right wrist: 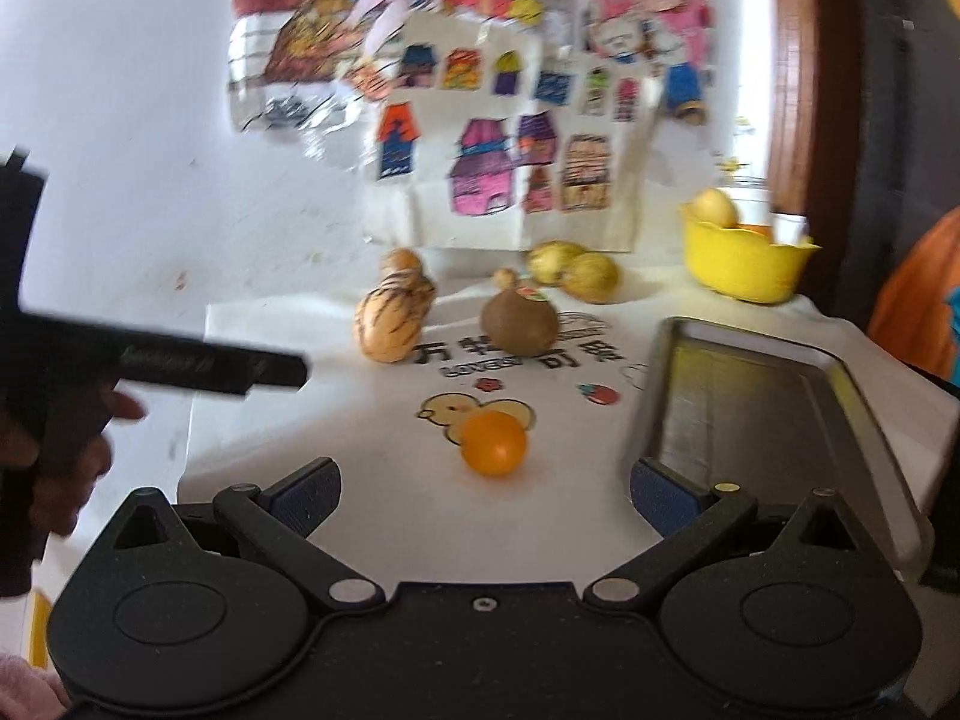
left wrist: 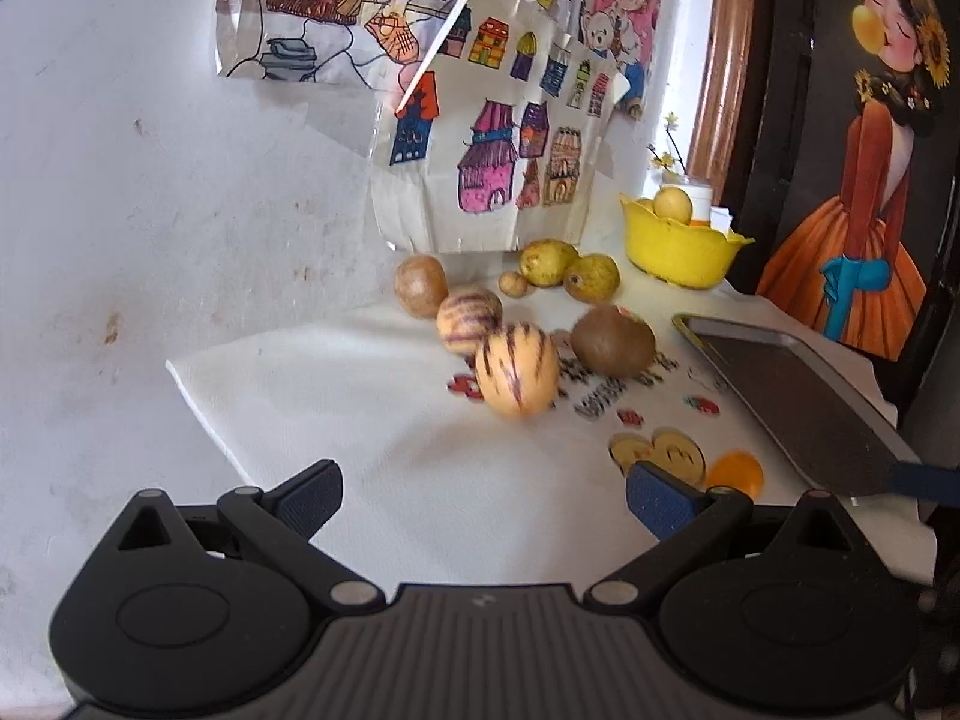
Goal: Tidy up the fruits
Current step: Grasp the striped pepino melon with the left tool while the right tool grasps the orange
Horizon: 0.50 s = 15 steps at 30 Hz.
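Just ahead of the right gripper (right wrist: 485, 495), on the white printed cloth (right wrist: 372, 420), lay a small orange fruit (right wrist: 493, 443), roughly on the centre line between the two wide-open, empty blue-padded fingers (right wrist: 306, 495); being round, it offered no long axis to line up with, so a straight advance looked sufficient. A grey metal tray (right wrist: 774, 408) sat immediately to the right of it, empty as far as could be seen, and seemed a likely destination. The left gripper (left wrist: 485, 498) was likewise spread wide and held nothing; from its view the orange fruit (left wrist: 735, 471) lay off past its right finger, so the right hand was judged the better placed. Further back, well apart from both tools, stood a striped melon-like fruit (left wrist: 517, 371), a second striped one (left wrist: 468, 321), a brown kiwi-like fruit (left wrist: 612, 341) and two yellow-green fruits (left wrist: 567, 270). A yellow bowl (left wrist: 681, 252) already holding fruit sat at the far right by the wall, where children's drawings (left wrist: 498, 138) hung.
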Available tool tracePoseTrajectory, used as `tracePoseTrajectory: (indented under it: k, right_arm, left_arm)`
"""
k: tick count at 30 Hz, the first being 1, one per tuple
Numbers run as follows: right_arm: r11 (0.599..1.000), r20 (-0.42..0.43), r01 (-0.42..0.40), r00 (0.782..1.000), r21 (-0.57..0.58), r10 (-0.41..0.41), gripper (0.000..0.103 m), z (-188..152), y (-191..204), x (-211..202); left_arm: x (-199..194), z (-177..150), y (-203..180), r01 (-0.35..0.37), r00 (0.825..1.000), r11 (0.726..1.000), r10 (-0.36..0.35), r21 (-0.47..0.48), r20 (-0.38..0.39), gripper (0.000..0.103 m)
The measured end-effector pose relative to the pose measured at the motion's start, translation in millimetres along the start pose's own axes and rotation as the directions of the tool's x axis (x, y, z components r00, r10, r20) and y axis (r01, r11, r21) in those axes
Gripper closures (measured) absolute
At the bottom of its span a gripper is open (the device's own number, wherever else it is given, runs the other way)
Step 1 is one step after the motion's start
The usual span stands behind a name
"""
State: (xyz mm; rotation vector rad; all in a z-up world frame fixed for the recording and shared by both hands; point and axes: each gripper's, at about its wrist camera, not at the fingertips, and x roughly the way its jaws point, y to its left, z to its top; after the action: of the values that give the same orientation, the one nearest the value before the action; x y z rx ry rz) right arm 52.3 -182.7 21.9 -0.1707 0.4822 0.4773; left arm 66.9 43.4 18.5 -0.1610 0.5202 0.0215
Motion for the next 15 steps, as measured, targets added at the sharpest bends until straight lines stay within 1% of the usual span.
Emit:
tracePoseTrajectory:
  k: [2, 5, 9, 12, 15]
  right_arm:
    - [1.0, -0.028, -0.003, 1.0, -0.024, 0.002, 0.0, 5.9, 3.1, 10.4]
    - [0.999, -0.066, 0.015, 0.998, -0.041, -0.018, 0.001, 10.4, 5.1, 25.4]
    - [1.0, -0.091, 0.0, 0.996, -0.011, -0.001, 0.001, 10.3, 0.8, 39.9]
    - [1.0, -0.127, -0.009, 0.992, -0.002, 0.009, 0.005, 10.1, -1.3, 50.3]
    - [1.0, -0.144, -0.009, 0.989, 0.004, 0.009, 0.007, 12.1, -2.2, 59.1]
  left_arm:
    - [7.4, 8.4, -0.2, 0.008, 1.0, 1.0, -0.008, 0.007, -0.002, 0.0]
    - [20.4, 19.5, -3.2, 0.023, 1.0, 1.0, -0.023, 0.014, -0.016, 0.0]
    - [41.1, 33.4, -10.8, 0.005, 0.997, 0.999, -0.002, 0.049, -0.071, 0.0]
    - [54.0, 40.4, -11.8, 0.02, 0.997, 0.998, -0.016, 0.052, -0.082, 0.0]
    - [67.0, 45.7, -11.1, 0.031, 0.994, 0.999, -0.026, 0.044, -0.103, 0.0]
